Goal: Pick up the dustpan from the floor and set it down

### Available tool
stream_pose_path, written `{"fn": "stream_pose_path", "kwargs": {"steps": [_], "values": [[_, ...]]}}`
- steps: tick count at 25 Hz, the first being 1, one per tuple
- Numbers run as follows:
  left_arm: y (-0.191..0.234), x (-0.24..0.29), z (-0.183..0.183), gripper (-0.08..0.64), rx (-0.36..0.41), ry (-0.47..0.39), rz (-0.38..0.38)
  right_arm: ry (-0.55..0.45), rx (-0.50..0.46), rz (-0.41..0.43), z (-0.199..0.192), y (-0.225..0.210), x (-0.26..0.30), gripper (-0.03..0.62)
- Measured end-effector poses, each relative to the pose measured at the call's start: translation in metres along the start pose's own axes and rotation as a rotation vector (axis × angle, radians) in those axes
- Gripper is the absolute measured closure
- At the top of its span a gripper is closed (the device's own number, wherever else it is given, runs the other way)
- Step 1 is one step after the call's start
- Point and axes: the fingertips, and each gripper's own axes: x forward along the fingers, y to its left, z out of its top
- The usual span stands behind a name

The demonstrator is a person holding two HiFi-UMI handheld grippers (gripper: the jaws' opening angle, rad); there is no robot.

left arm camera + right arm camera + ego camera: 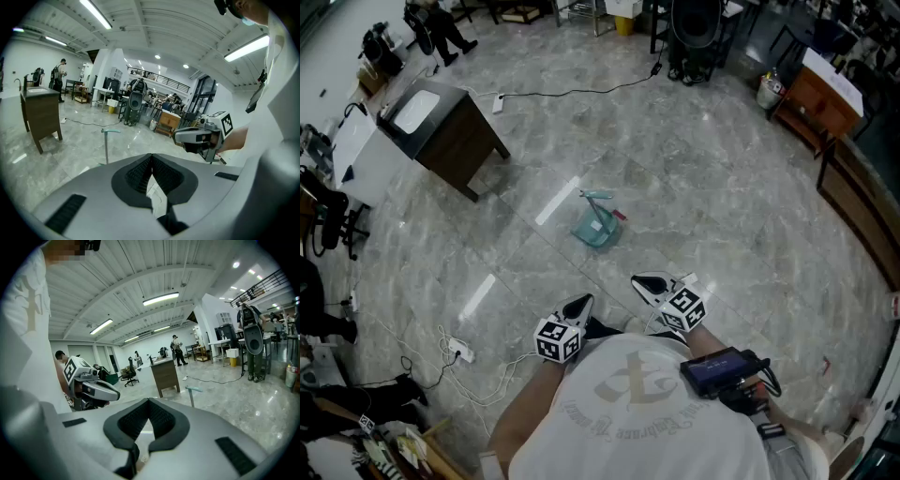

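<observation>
Just in front of the person's chest, the left gripper [579,305] and right gripper [652,286] sit side by side, both clenched on nothing, tilted slightly down. A power strip [459,352] with white cables lies on the floor [703,178] to their left. Ahead, well apart from both grippers across bare tiles, the teal dustpan [598,225] stands on the floor with its handle upright; what its pan holds cannot be made out. Farther off, a dark wooden cabinet [450,136] stands left of it, and a wooden counter [862,220] lines the right edge.
</observation>
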Motion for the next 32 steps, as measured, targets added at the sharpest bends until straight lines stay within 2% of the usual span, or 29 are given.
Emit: {"fn": "stream_pose_path", "kwargs": {"steps": [3,7,18,22,28,32], "values": [[-0.022,-0.002,-0.017,0.548,-0.025,0.008,-0.006,-0.028,0.063,0.022,-0.01,0.011,-0.016,0.575],[-0.039,-0.004,-0.021,0.548,-0.018,0.018,-0.02,0.018,0.05,0.023,-0.021,0.018,-0.027,0.575],[-0.034,-0.022,-0.016,0.548,-0.024,-0.013,0.034,0.035,0.062,0.003,-0.026,0.019,-0.026,0.575],[-0.037,-0.031,-0.017,0.548,-0.027,-0.028,0.06,-0.006,0.094,0.025,-0.026,0.02,-0.03,0.575],[-0.034,-0.037,-0.014,0.548,-0.039,-0.042,0.102,0.014,0.072,0.05,-0.02,0.017,-0.028,0.575],[-0.036,-0.036,-0.008,0.548,-0.056,-0.056,0.109,-0.024,0.121,0.056,-0.01,0.007,-0.032,0.575]]}}
